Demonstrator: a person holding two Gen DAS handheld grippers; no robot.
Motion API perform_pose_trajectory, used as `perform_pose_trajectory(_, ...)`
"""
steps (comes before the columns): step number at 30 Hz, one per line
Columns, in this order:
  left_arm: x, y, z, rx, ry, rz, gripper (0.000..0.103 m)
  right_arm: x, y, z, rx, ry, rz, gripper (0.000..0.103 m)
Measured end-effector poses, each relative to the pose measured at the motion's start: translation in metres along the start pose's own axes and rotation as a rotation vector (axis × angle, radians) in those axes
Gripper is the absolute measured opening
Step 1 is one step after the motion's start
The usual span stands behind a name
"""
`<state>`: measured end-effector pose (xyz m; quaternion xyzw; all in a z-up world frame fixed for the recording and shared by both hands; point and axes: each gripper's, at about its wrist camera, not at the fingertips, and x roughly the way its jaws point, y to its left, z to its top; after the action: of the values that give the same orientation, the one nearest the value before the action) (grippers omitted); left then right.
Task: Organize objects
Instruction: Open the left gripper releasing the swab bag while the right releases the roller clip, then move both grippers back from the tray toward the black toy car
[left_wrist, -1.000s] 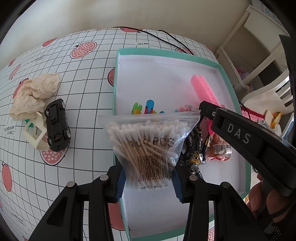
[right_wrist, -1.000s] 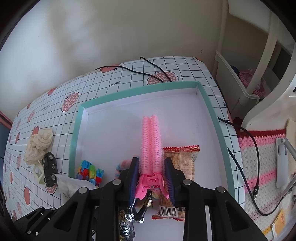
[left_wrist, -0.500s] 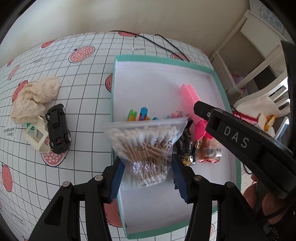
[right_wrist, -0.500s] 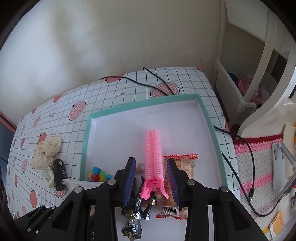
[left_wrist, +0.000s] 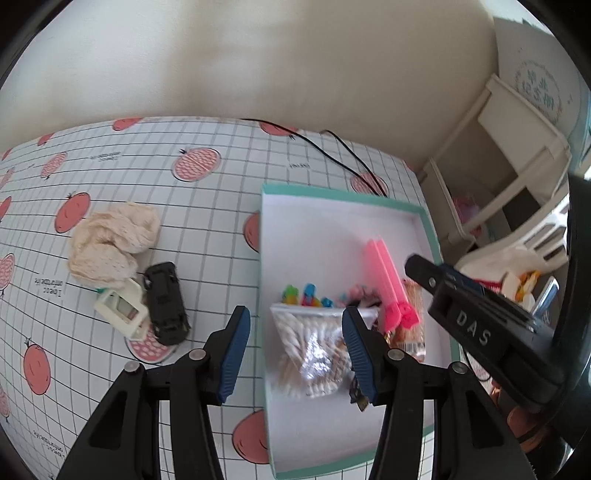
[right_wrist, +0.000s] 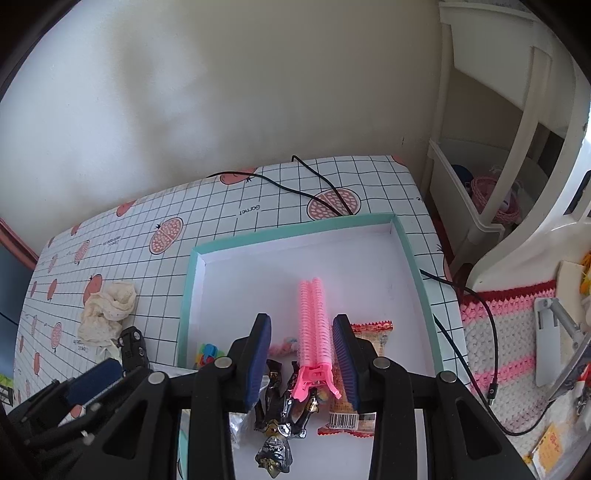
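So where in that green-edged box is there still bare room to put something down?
The far half of the box, beyond the pink hair clip, is bare up to the back wall. The near end is crowded: cotton swab bag, colourful clips, snack packet and wrapped candies.

Table (left_wrist: 221, 206) with grid-and-fruit cover. Directly on it: teal-rimmed box (left_wrist: 332, 192) centre-right, cream lace cloth (left_wrist: 110, 243) left, black toy car (left_wrist: 166, 302) touching small white frame (left_wrist: 122, 314), black cable (left_wrist: 332, 155) top.
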<state>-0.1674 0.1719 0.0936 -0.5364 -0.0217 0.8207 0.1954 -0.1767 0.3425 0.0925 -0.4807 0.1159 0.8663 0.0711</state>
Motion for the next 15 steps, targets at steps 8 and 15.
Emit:
perform_pose_trajectory(8,-0.002,0.021,0.007,-0.043,-0.032,0.050,0.053,0.001,0.000,0.000,0.004,-0.004,-0.004,0.059)
perform_pose_trajectory(15,-0.001,0.042,0.010,-0.103,-0.058,0.099,0.075,0.002,0.004,0.000,-0.005,-0.013,-0.002,0.079)
